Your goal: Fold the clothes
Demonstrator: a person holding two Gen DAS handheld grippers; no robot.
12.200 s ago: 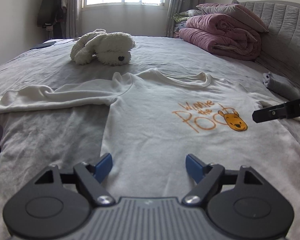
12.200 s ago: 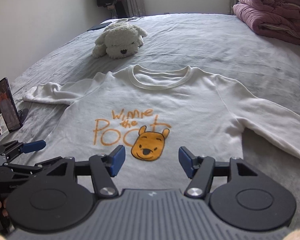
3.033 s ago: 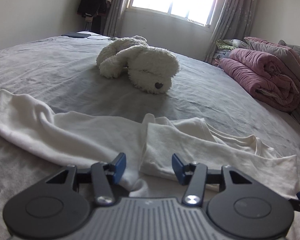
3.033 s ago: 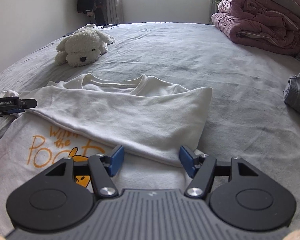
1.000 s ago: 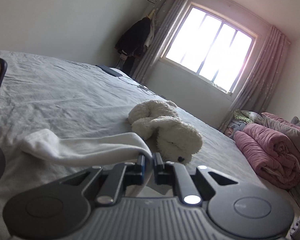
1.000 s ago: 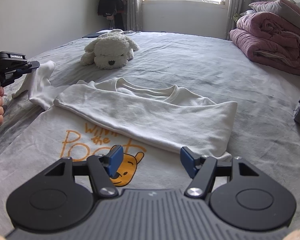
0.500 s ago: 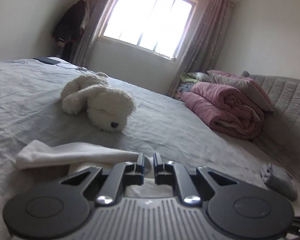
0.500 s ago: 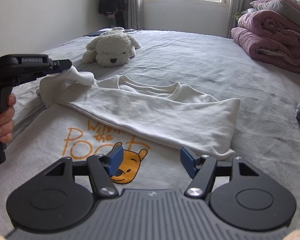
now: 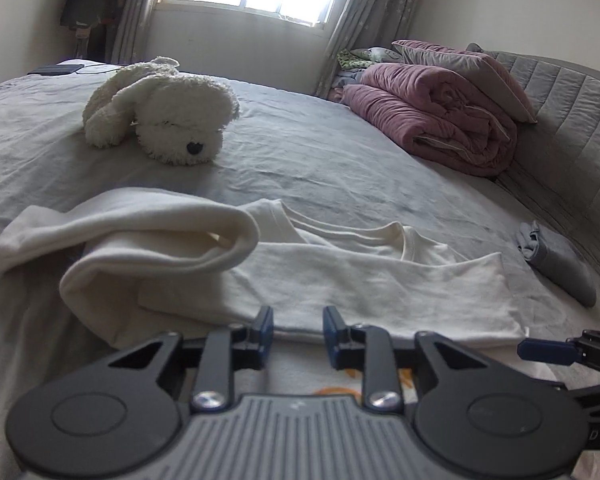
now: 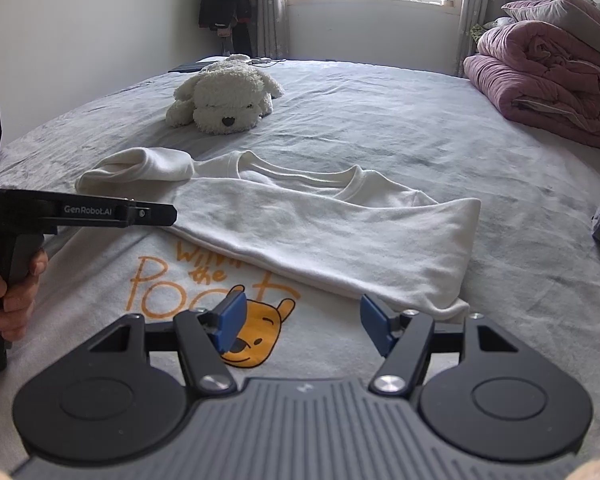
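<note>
The left claw [image 9: 298,330] pointed down at a slant over the white sweatshirt [image 10: 320,232], its jaws opening with only a gap of air between the blue pads and the cloth lying just beyond them; in the right wrist view a hand [image 10: 14,292] gripped its handle at the sweatshirt's left side. The right claw [image 10: 300,320] hung low over the sweatshirt's near part, above the orange bear print [image 10: 256,330], jaws well apart and holding nothing. The sweatshirt lay spread on the grey bed [image 10: 420,132], one sleeve folded across the chest and the other sleeve [image 9: 140,236] bunched in a loose roll at the sweatshirt's left shoulder, its cuff end open. Beyond the sweatshirt's collar the sheet ran bare and wide toward the window. A rolled pink quilt [image 9: 432,116] sat far to the sweatshirt's right against the padded headboard [image 9: 572,120]. A white plush dog [image 9: 160,108] lay beyond the bunched sleeve, well apart from it. A small folded grey garment [image 9: 556,266] lay near the sweatshirt's right edge.
</note>
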